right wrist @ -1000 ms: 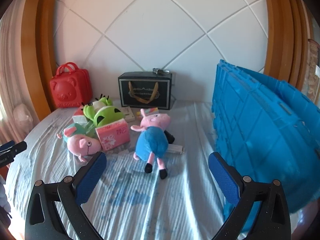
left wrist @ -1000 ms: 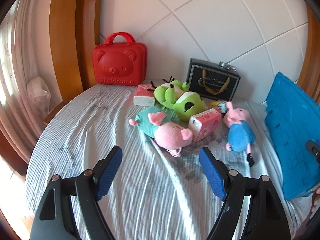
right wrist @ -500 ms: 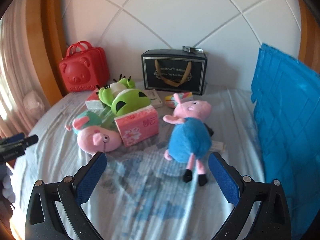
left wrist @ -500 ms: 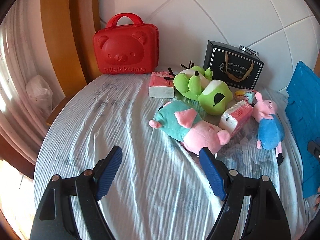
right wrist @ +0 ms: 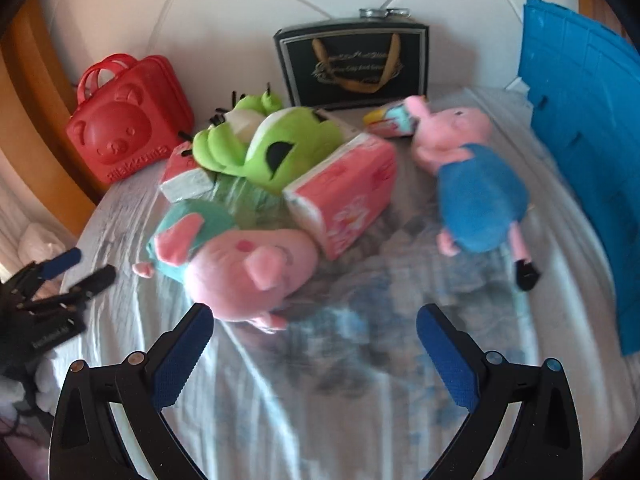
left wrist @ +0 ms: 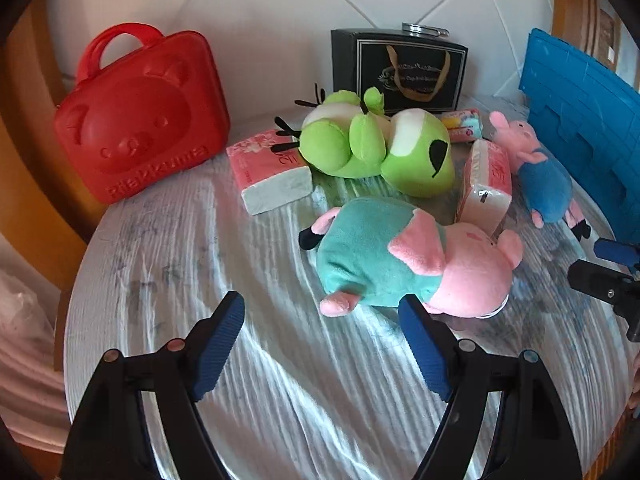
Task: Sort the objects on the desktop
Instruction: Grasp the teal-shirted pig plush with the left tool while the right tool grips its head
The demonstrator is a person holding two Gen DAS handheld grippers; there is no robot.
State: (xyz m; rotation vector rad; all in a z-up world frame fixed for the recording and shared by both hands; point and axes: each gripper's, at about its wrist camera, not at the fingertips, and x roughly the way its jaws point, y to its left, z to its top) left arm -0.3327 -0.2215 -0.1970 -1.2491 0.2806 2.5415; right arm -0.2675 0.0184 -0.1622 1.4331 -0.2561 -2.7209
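The right gripper [right wrist: 314,354] is hanging wide open over the cloth [right wrist: 320,400], nothing between its pads. Just ahead, the pink pig [right wrist: 244,272] is lying against a tissue pack [right wrist: 344,196], with the blue pig [right wrist: 476,192] lying apart beside the blue crate [right wrist: 592,160]. The left gripper [right wrist: 60,276] is showing at the left edge.

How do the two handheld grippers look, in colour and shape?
The left gripper and the right gripper look alike: black plastic frames that fork into two fingers, each faced with a ribbed blue pad, with small round metal pins at the joints.

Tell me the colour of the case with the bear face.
The bear-face case is red all over, clearest in the left wrist view.
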